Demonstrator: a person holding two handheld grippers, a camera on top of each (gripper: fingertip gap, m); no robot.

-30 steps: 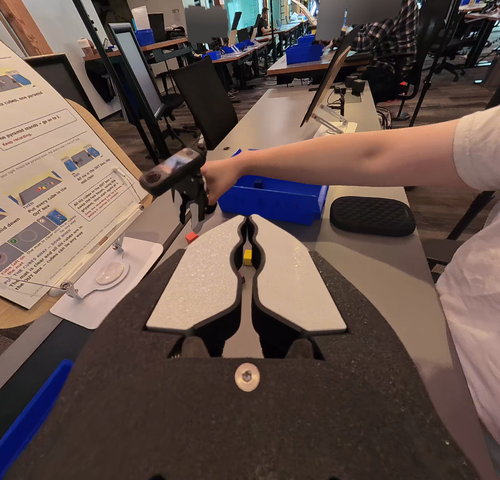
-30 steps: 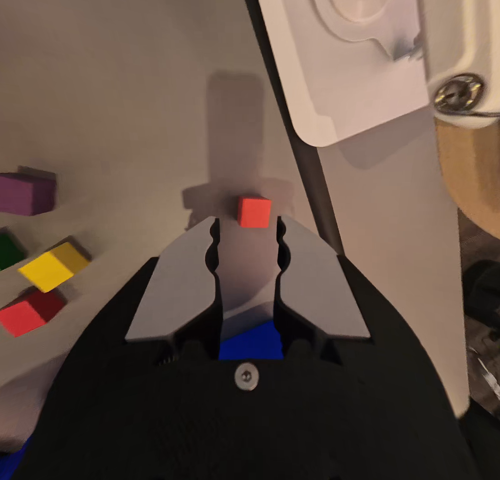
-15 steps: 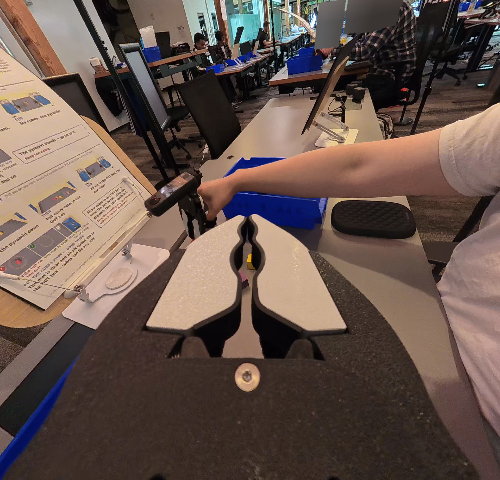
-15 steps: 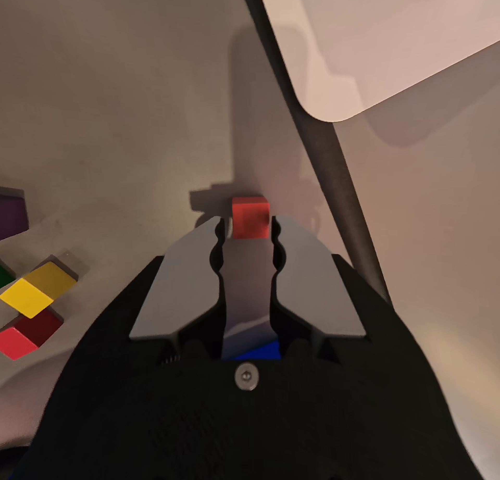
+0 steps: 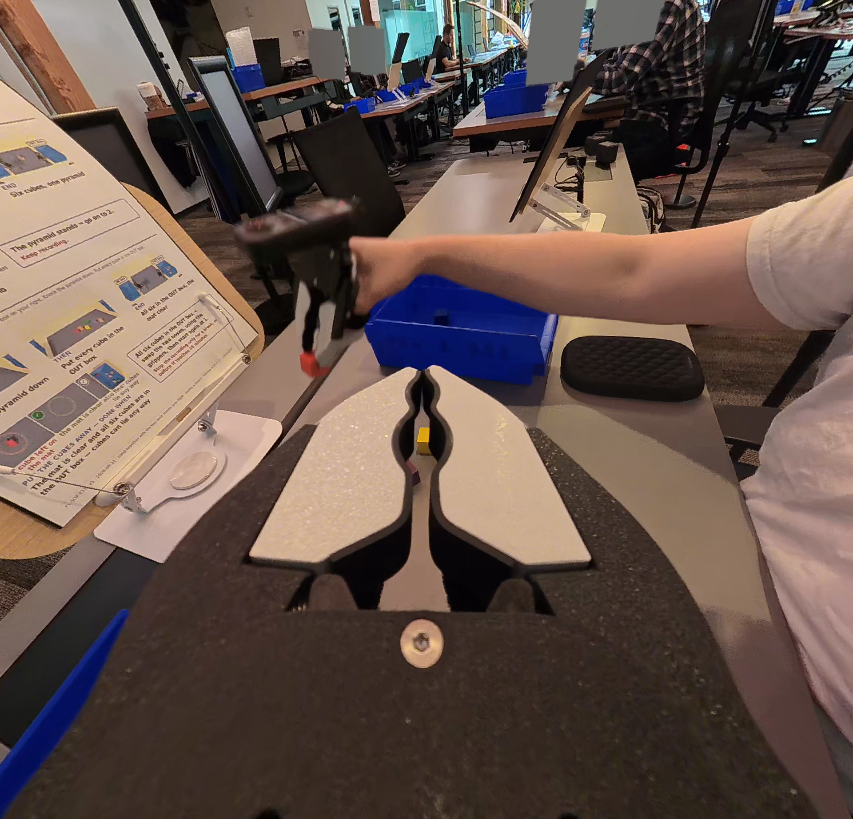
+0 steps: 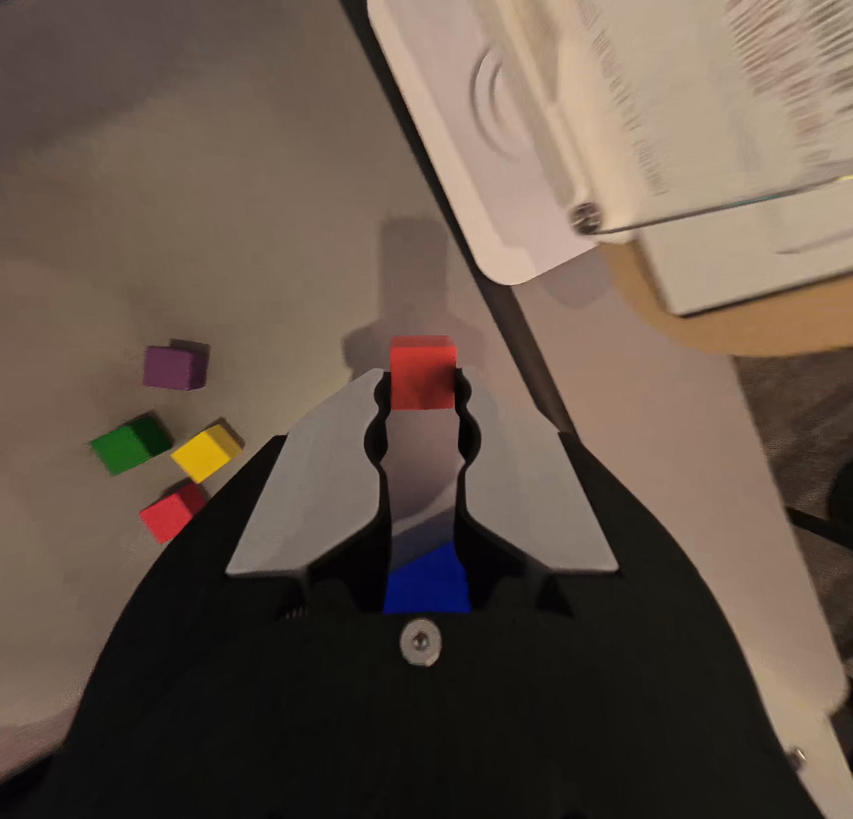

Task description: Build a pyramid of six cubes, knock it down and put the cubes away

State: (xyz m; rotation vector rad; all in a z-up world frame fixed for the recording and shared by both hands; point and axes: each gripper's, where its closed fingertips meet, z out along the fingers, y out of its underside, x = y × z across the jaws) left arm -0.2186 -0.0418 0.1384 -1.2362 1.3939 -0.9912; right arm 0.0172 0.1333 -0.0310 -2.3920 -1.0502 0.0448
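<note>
Centre frame, my right claw (image 6: 422, 374) clamps a matte orange-red cube (image 6: 422, 372); only left wrist view shows it lifted, left claw (image 5: 422, 374) pinched together, empty.

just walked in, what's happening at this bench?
A person is clearing up cubes with two handheld grippers. The right gripper is shut on an orange-red cube, held above the grey table near the blue bin. Four cubes lie loose on the table: purple cube, green cube, yellow cube and red cube. The left gripper is shut, holds nothing and points along the table.
</note>
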